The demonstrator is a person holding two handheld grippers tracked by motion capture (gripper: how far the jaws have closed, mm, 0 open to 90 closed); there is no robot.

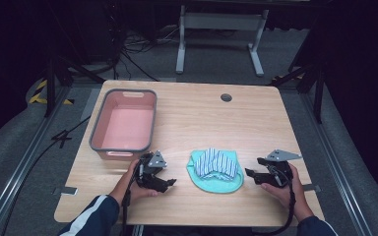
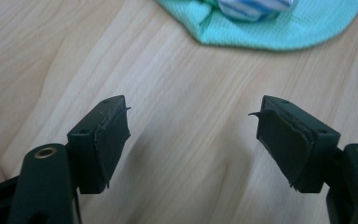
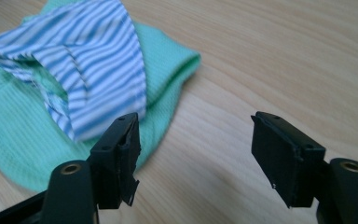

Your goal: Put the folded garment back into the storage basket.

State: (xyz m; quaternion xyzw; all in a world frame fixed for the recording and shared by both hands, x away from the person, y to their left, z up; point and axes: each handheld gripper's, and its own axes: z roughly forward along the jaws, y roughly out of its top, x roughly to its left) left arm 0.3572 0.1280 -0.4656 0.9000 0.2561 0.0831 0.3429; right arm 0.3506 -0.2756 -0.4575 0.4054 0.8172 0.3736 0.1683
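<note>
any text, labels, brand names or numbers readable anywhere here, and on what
None: no readable word, label, brand or number stands on anything here.
Pink plastic bin with grey rim: plain.
Blue-and-white striped cloth lying on the mint green knitted cloth: pattern only, no tag in sight.
Light wooden table: bare grain.
Left gripper and right gripper, both open: black jaws unmarked.

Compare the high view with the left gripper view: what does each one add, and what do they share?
The high view adds the pink bin at the table's left, the right gripper beside the cloths, both hands, and the floor and metal frame beyond the table. The left gripper view adds a close look at the left gripper: jaws apart over bare wood, nothing between them. Both show the wooden table, the green cloth and the striped cloth lying on it.
</note>
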